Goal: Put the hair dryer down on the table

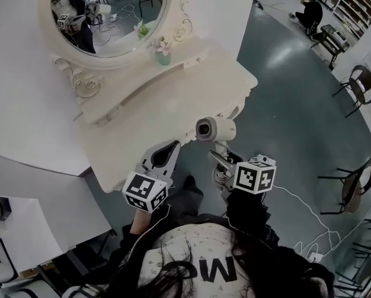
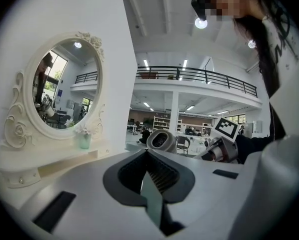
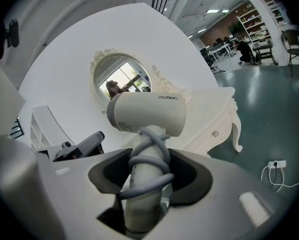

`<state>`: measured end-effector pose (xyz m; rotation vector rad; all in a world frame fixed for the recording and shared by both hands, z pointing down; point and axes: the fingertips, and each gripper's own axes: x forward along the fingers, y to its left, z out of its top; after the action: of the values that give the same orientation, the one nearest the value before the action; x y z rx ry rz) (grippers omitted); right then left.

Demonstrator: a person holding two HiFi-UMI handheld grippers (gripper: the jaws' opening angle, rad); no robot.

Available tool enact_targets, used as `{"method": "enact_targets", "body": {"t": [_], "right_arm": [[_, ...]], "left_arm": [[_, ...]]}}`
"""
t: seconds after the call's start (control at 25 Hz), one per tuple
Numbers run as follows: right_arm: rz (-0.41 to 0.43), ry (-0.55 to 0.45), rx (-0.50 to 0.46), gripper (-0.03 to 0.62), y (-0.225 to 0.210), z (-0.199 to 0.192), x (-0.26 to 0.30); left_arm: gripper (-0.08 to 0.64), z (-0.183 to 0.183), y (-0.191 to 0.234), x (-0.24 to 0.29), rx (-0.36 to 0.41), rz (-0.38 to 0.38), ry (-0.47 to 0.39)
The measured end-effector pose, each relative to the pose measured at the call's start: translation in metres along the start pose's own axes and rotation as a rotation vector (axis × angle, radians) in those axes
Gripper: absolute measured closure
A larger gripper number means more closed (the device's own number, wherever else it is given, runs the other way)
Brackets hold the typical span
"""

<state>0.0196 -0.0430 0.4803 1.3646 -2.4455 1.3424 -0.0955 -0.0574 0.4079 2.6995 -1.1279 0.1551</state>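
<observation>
Your right gripper (image 1: 221, 157) is clamped on the cord-wrapped handle of the hair dryer (image 1: 215, 129). You hold it upright in the air, just off the near right edge of the white dressing table (image 1: 198, 82) and not on it. Your left gripper (image 1: 170, 149) has its jaws together, with nothing between them. On the tabletop a small potted flower (image 1: 164, 53) stands before the oval mirror (image 1: 111, 23). A grey-green floor (image 1: 297, 117) spreads to the right, with chairs (image 1: 361, 85) farther off.

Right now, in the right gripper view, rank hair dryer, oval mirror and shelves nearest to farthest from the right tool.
1. hair dryer, gripped in the right tool.
2. oval mirror, ahead, upper left.
3. shelves, far upper right.
</observation>
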Motion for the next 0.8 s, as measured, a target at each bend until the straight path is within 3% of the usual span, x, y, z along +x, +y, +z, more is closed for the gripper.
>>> {"method": "enact_targets", "body": {"t": [0.8], "right_arm": [[-0.016, 0.053, -0.011, 0.367, -0.024, 0.077, 0.097]], "left_arm": [[0.563, 0.016, 0.1, 0.075, -0.056, 0.005, -0.014]]}}
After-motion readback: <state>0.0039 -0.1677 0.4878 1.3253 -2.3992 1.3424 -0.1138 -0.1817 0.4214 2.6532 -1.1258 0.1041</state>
